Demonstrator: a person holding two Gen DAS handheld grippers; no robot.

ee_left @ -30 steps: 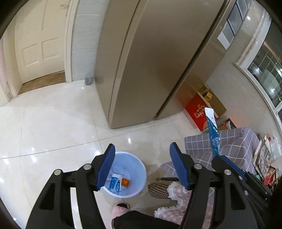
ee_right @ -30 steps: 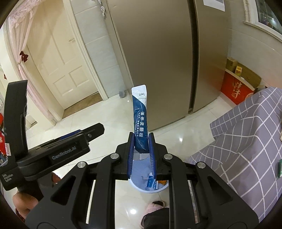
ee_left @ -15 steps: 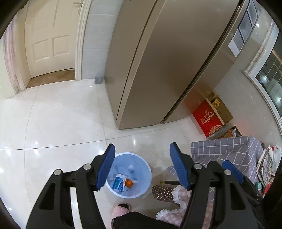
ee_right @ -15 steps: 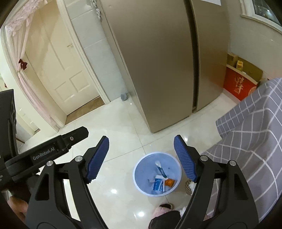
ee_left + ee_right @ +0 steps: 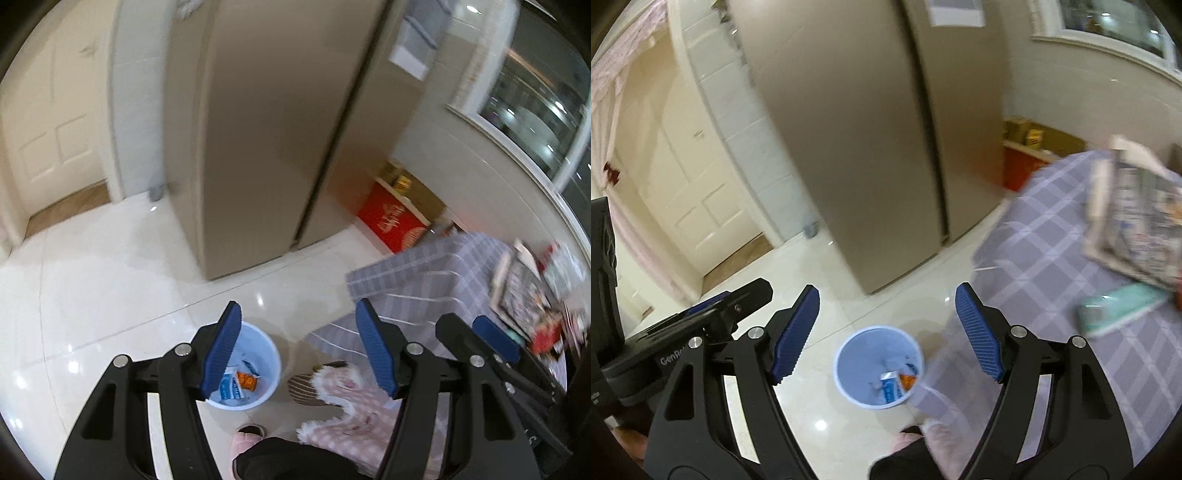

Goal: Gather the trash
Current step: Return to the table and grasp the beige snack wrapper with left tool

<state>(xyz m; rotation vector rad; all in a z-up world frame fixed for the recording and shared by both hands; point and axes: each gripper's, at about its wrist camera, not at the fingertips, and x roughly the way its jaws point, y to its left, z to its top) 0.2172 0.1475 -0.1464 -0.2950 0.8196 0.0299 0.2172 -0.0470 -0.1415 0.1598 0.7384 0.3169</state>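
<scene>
Hovering wide open and empty, both claws [image 5: 295,347] [image 5: 886,332] sit above the bin [image 5: 878,367], wrappers [image 5: 897,382] already dropped inside below.

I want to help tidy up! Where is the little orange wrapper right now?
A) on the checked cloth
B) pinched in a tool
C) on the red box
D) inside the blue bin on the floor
D: the orange wrapper lies at the bottom of the blue bin among other packets, and both tools stand open and empty.
</scene>
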